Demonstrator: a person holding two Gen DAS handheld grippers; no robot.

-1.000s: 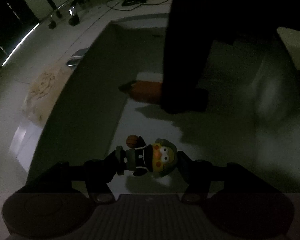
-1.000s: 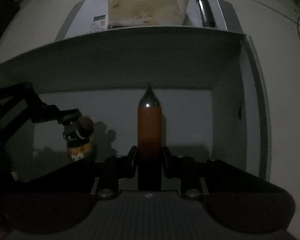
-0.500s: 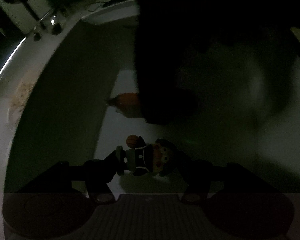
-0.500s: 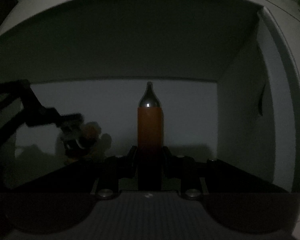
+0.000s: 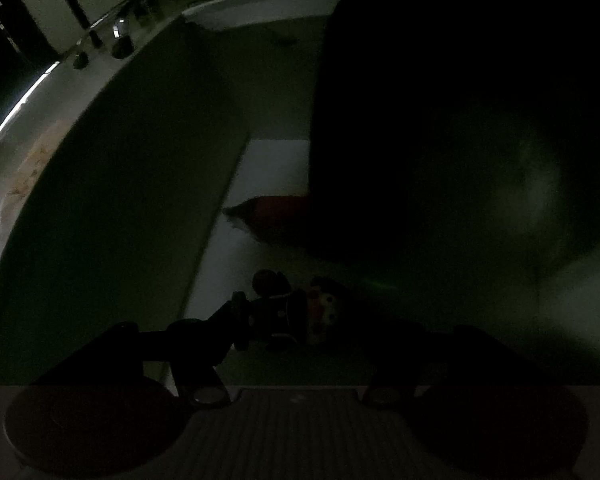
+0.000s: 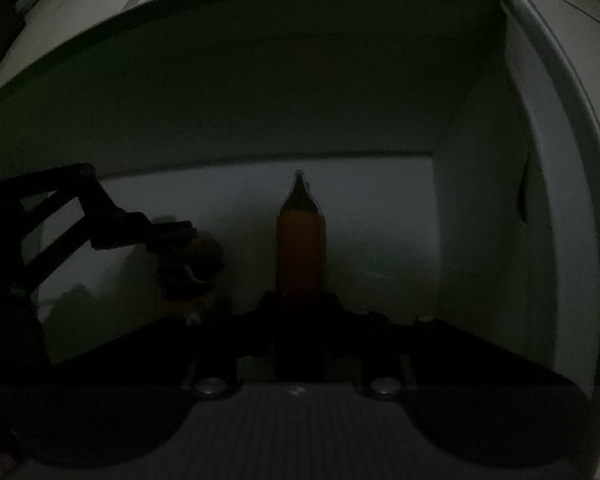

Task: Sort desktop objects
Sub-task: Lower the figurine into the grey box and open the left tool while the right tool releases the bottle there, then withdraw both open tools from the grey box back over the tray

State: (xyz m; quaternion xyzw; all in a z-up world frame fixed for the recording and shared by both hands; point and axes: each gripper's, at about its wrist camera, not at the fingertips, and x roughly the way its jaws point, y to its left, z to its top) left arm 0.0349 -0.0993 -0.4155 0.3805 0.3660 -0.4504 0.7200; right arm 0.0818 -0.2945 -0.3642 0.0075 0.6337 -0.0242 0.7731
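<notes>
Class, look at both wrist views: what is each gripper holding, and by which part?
The left gripper grips a small toy figure lying crosswise, clamped at its feet and head. The right gripper grips an orange tube by its lower end, silver tip forward.

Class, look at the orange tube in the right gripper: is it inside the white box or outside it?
Inside: the box's walls rise around the tube.
</notes>
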